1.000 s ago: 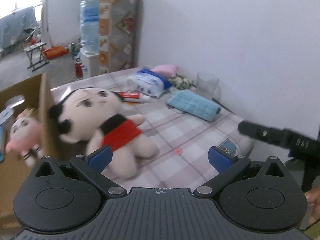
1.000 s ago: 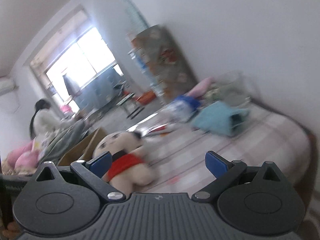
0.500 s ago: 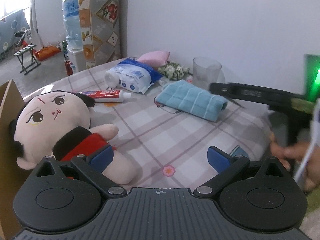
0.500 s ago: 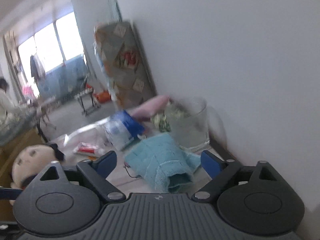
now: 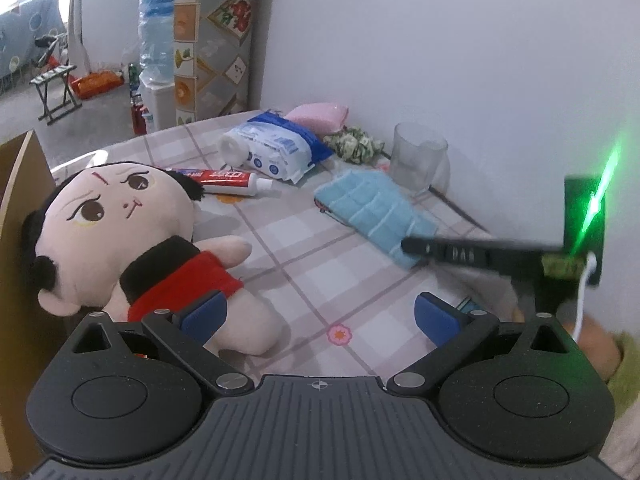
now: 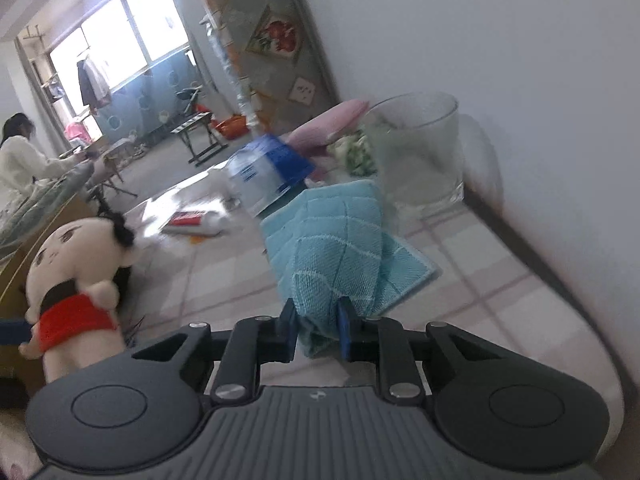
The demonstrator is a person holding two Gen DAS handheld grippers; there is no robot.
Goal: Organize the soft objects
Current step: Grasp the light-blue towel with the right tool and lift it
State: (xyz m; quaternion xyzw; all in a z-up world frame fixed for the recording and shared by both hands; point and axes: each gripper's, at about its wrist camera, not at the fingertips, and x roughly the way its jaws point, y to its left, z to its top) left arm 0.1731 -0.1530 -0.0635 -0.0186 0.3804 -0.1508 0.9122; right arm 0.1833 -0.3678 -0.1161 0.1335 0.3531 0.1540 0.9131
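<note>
At far left I see the edge of a cardboard box (image 5: 16, 216), and against it a plush doll (image 5: 132, 236) lying on its back on the checked tablecloth (image 5: 320, 276): pale face, black hair, red tunic. My left gripper (image 5: 318, 314) hangs over the cloth beside the doll, jaws spread wide with nothing between them. Behind it lie a toothpaste tube (image 5: 228, 180) and a blue-and-white tissue pack (image 5: 276, 146). Further right is the light blue towel (image 6: 344, 248), a waffle-textured cloth folded on the table just before a clear glass (image 6: 420, 152). My right gripper (image 6: 318, 332) has just been closing and its blue pads now pinch the towel's near corner, bunching it.
</note>
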